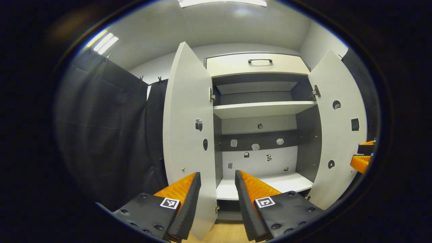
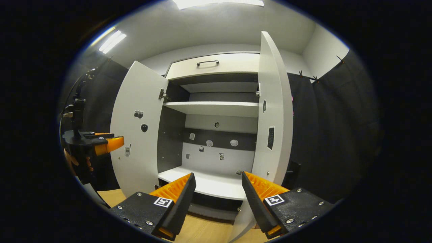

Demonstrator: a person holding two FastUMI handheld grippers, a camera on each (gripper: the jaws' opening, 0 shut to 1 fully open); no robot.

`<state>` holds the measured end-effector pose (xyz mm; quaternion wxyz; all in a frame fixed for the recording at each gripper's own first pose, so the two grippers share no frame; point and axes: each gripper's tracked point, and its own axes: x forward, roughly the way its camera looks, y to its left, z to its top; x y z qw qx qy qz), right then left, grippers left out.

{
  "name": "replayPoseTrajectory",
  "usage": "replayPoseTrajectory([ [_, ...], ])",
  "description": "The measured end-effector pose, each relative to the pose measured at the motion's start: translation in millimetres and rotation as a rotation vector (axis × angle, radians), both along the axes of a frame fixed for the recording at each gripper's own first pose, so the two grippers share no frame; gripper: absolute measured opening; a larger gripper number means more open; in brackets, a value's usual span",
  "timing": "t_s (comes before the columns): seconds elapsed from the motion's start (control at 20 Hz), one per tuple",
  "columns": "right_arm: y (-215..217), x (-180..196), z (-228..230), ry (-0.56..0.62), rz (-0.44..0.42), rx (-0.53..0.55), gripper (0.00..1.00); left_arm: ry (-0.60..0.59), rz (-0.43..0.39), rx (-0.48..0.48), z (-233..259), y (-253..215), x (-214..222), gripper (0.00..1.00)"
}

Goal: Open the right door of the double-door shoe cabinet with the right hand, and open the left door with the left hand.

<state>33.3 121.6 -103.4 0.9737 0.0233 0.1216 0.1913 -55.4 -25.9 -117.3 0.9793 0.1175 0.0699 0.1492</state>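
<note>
The shoe cabinet (image 1: 260,109) stands with both white doors swung wide. In the left gripper view the left door (image 1: 187,135) hangs edge-on just ahead, and its lower free edge falls between the spread fingers of my left gripper (image 1: 217,192), which is open and not pressing on it. The right door (image 1: 337,135) is at the right, with the right gripper (image 1: 362,155) beside it. In the right gripper view the right door (image 2: 273,118) stands close ahead of my open right gripper (image 2: 219,192). The left door (image 2: 138,135) is farther left, and the left gripper (image 2: 101,143) is held by a hand beside it.
Inside the cabinet are a white upper shelf (image 2: 212,108), a white bottom shelf (image 2: 206,184) and a dark back panel with small stickers. A drawer with a black handle (image 1: 260,60) tops it. Black cloth hangs on both sides. A wooden floor (image 2: 199,229) lies below.
</note>
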Motion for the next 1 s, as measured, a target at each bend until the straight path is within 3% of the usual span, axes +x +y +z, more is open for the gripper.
replayPoseTrajectory([
  [0.1,-4,-1,4,-0.014,-0.012,-0.003,0.84,-0.002,-0.016,-0.015,0,-4,4,0.70],
  [0.2,-9,1,7,-0.018,-0.025,-0.001,0.86,-0.005,-0.031,-0.028,-1,-9,7,0.88],
  [0.25,-11,1,9,-0.024,-0.032,0.001,0.87,-0.012,-0.042,-0.035,0,-12,10,0.90],
  [0.4,-20,8,14,-0.047,-0.060,-0.006,0.90,-0.025,-0.069,-0.027,4,-18,15,0.92],
  [0.45,-21,7,16,-0.051,-0.063,-0.002,0.85,-0.036,-0.074,-0.016,6,-17,18,0.90],
  [0.5,-20,7,18,-0.054,-0.066,0.005,0.92,-0.046,-0.084,-0.011,8,-18,20,0.92],
  [1.0,-23,5,30,-0.090,-0.099,-0.007,0.94,-0.060,-0.146,-0.023,8,-29,33,0.93],
])
